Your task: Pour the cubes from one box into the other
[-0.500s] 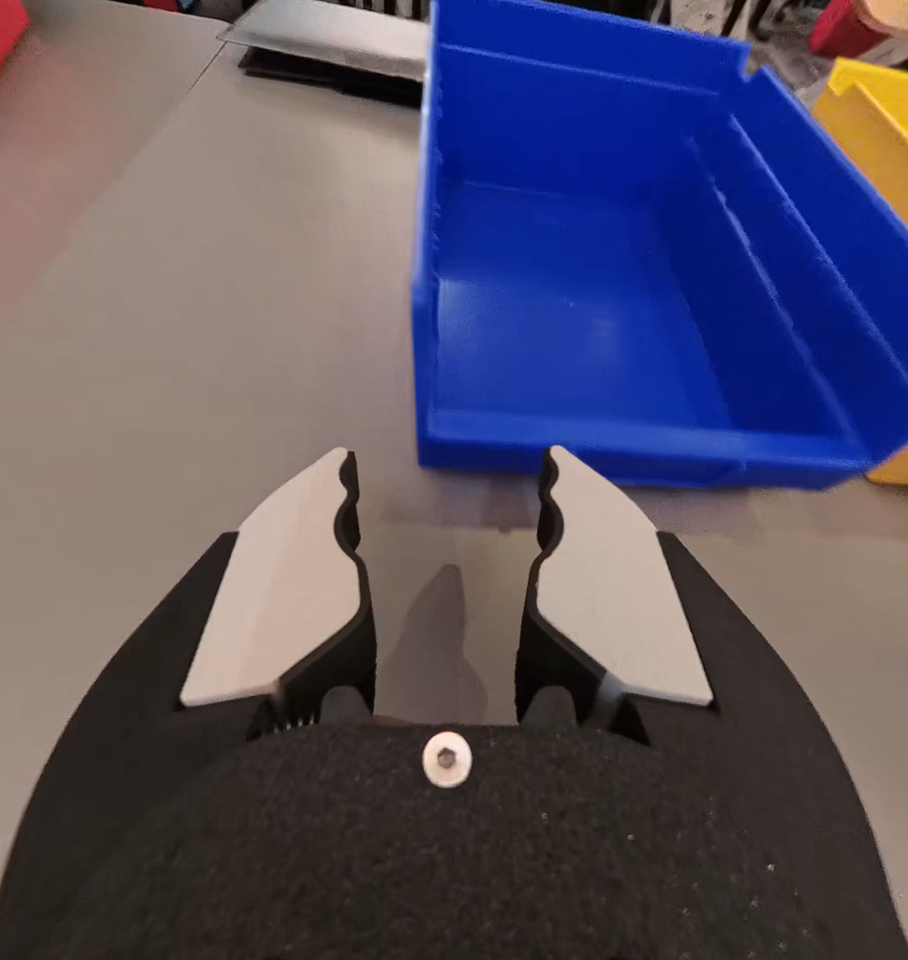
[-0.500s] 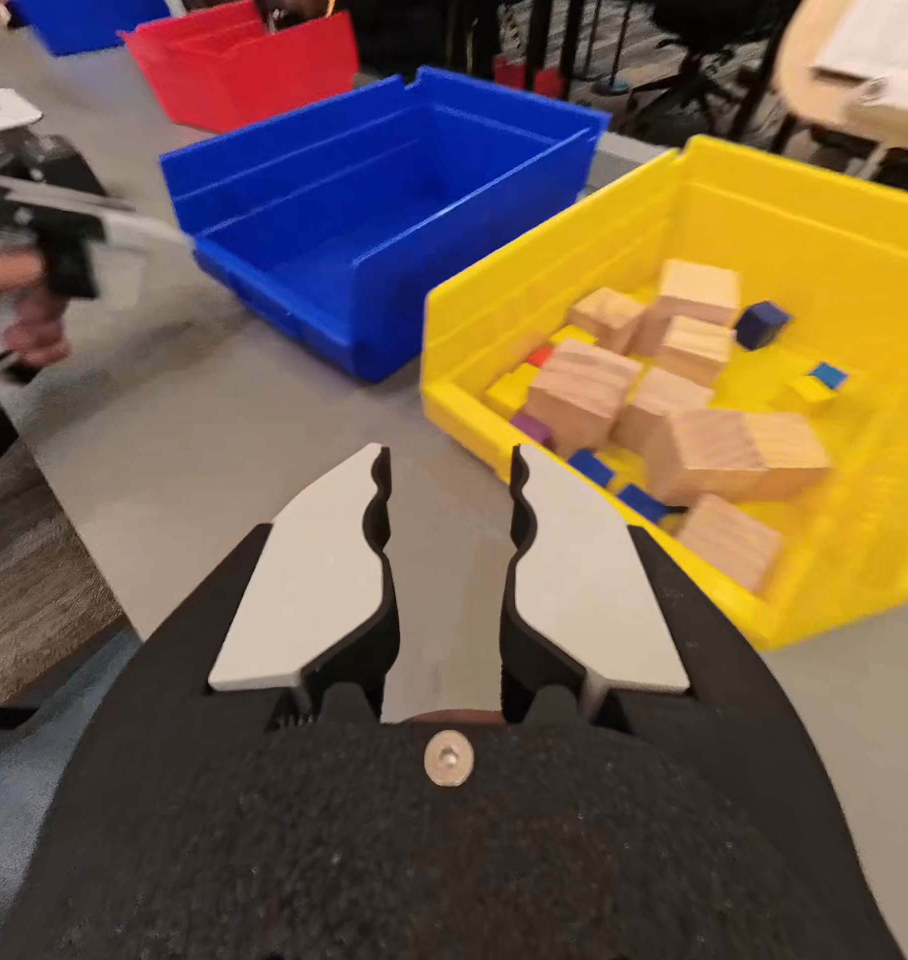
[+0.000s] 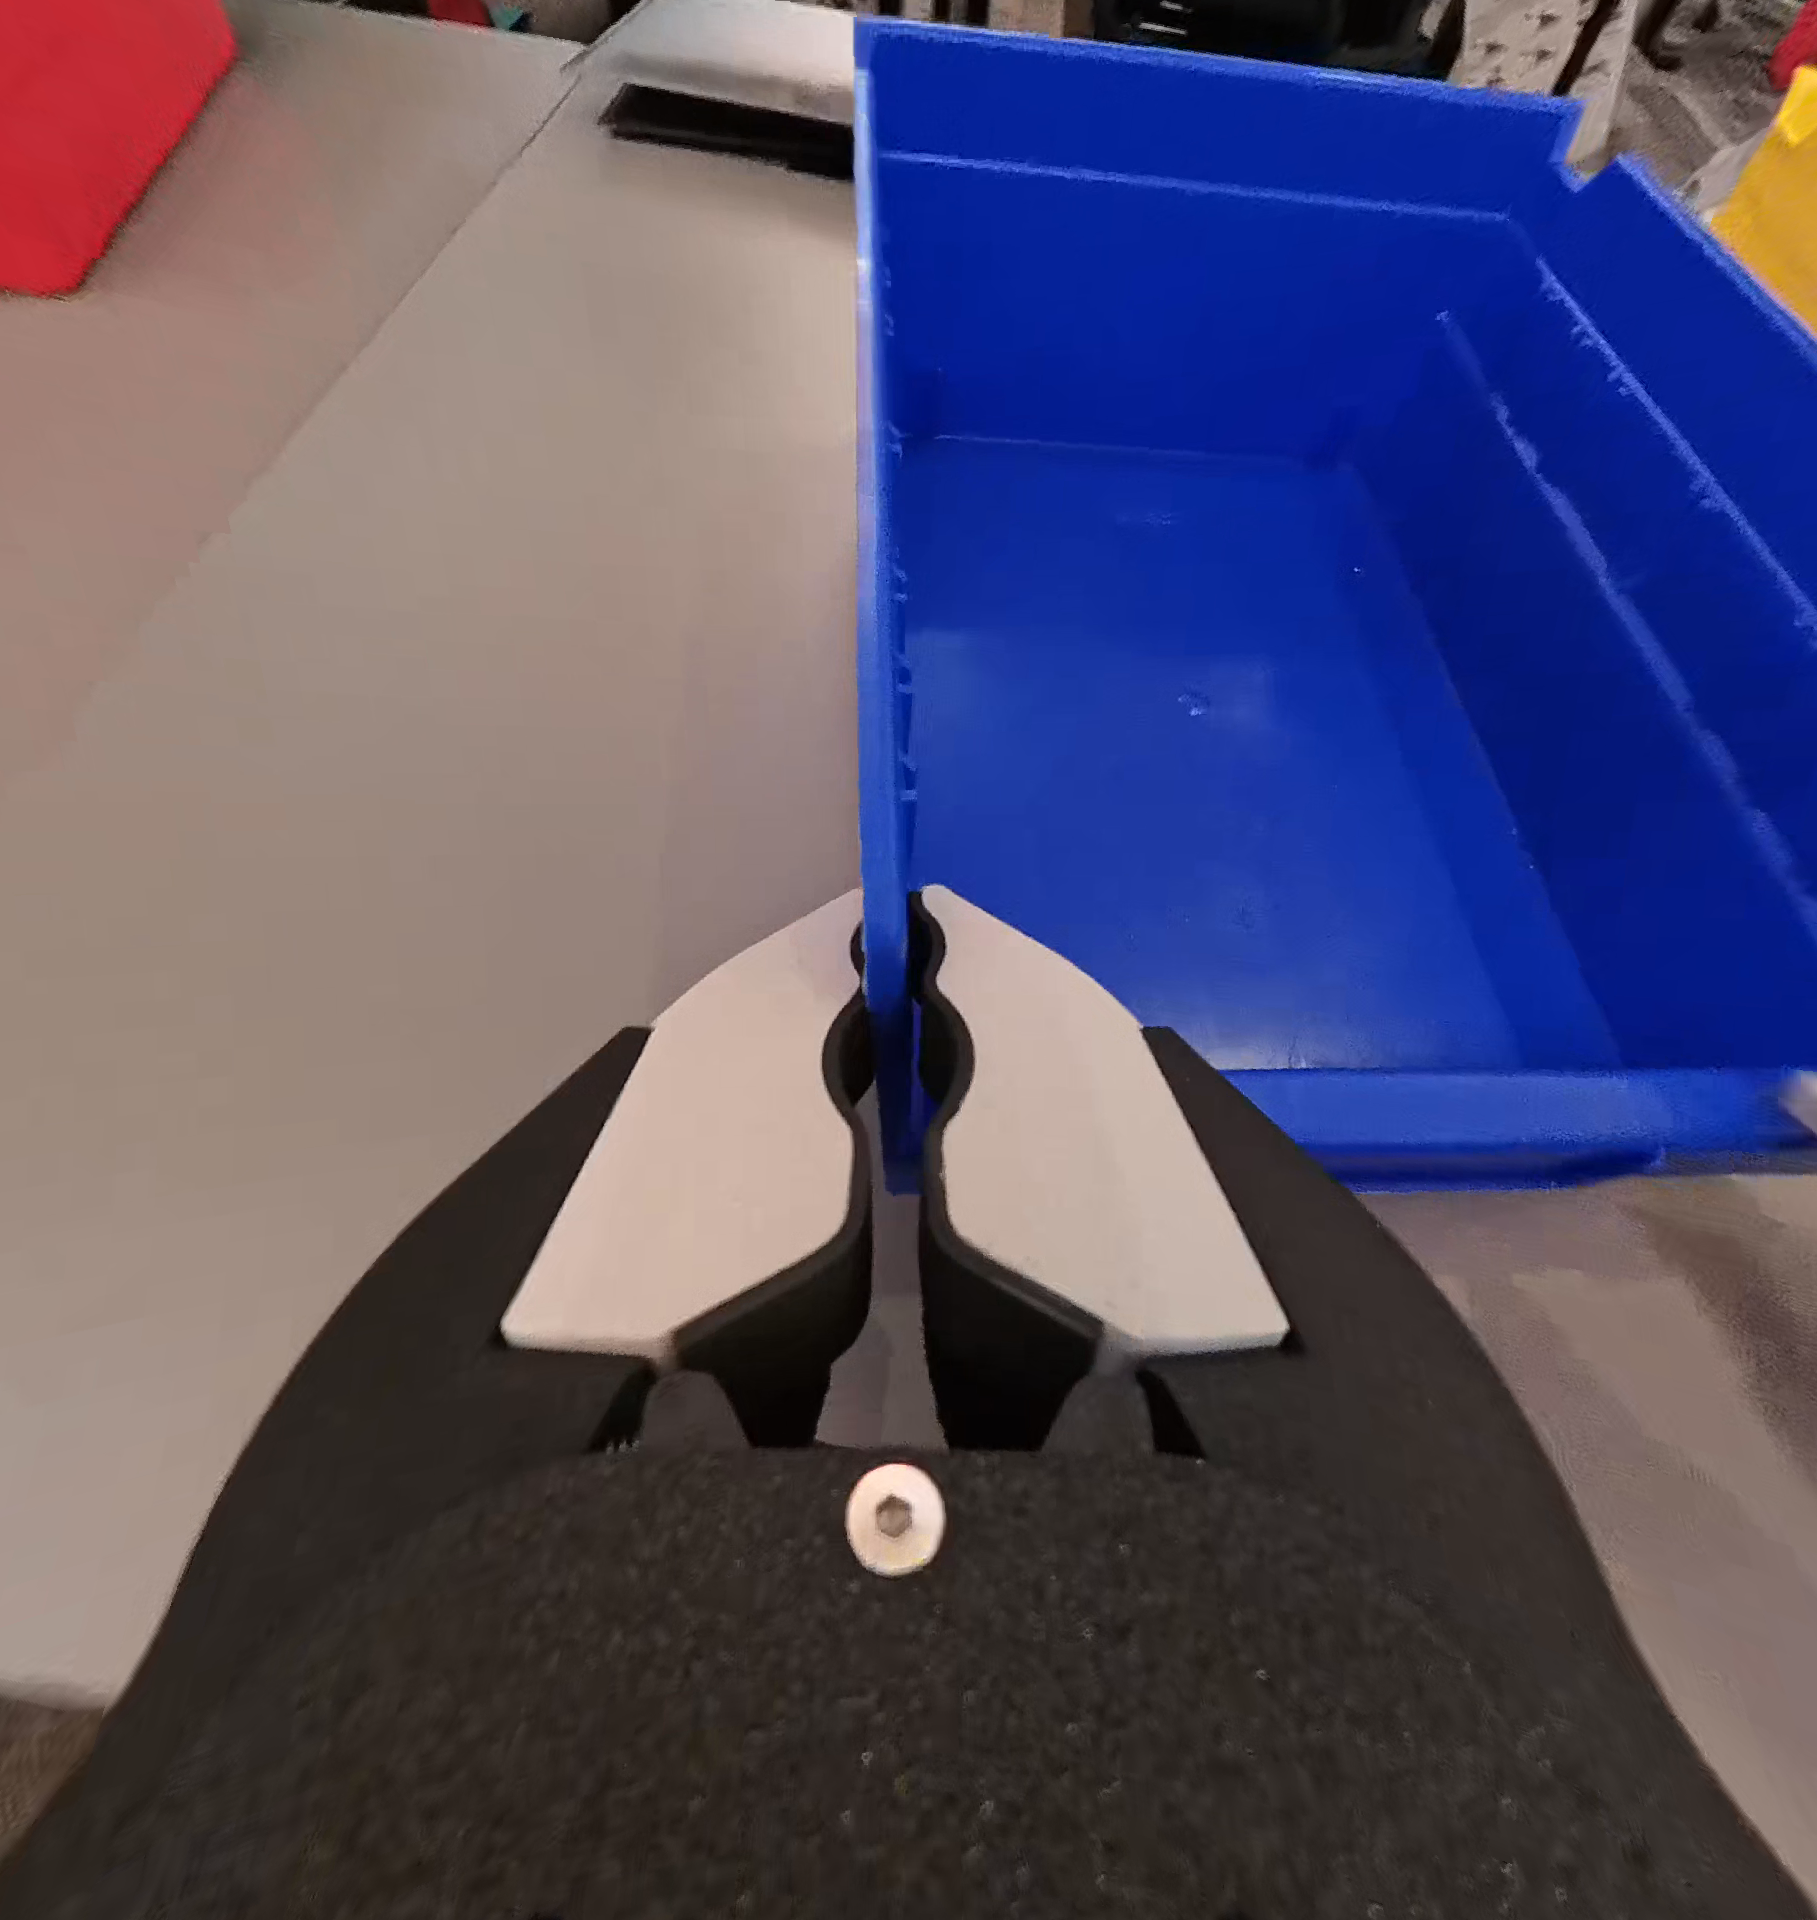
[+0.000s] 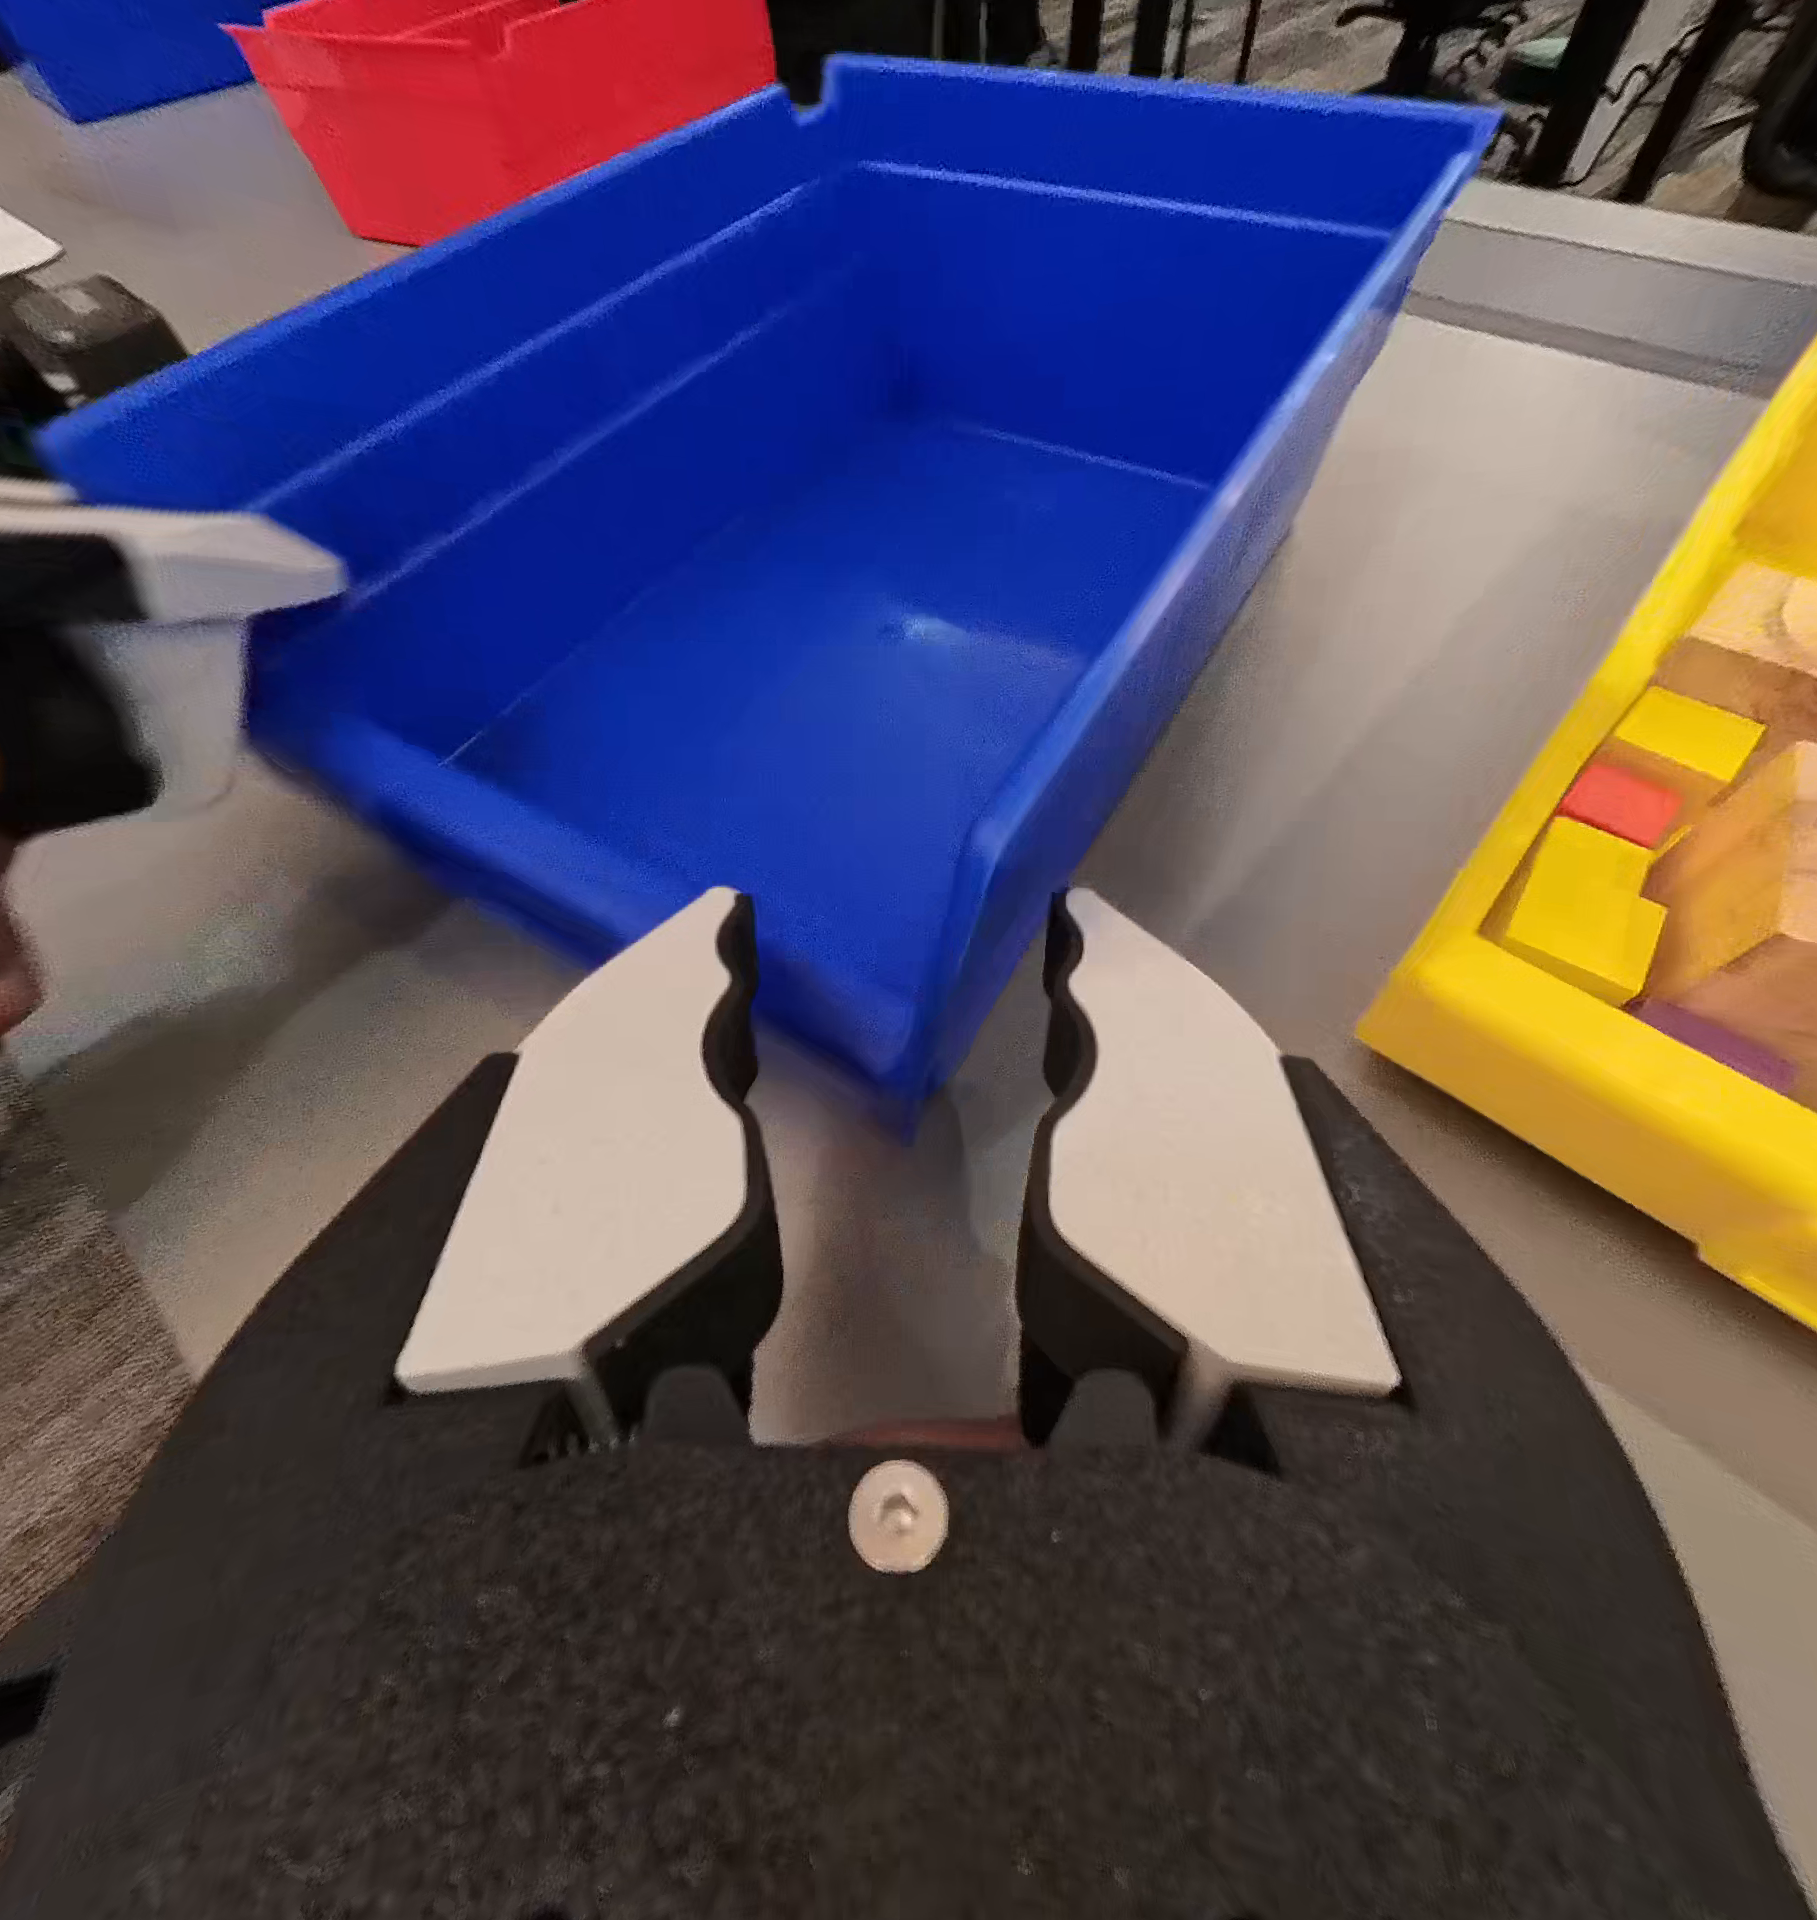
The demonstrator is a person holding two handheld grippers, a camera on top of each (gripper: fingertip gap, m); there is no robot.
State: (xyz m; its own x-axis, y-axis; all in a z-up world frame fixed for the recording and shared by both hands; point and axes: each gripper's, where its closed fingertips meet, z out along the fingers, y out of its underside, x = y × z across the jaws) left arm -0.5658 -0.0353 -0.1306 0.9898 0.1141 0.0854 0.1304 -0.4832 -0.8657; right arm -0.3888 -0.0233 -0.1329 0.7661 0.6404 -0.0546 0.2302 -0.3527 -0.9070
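The empty blue box (image 3: 1195, 312) stands on the grey table (image 3: 364, 727). My left gripper (image 3: 888, 914) is shut on the front end of its left wall. In the right wrist view the blue box (image 4: 1143, 312) fills the middle, with the left gripper (image 4: 208, 566) on its left wall. My right gripper (image 4: 899, 909) is open, and the front end of the box's right wall lies between its fingers. The yellow box (image 4: 1610, 1101) stands to the right and holds several wooden and small coloured cubes (image 4: 1797, 852). Its corner shows in the left wrist view (image 3: 1808, 208).
A red box (image 4: 509, 114) and another blue box (image 4: 104, 52) stand behind, far left. The red box shows in the left wrist view (image 3: 52, 145), with a flat dark object (image 3: 717, 114) behind the blue box. The table's front edge is close below both grippers.
My left gripper has moved forward and shut on the blue box's left wall. My right gripper has swung left from the yellow box to the blue box's right front corner and opened wider.
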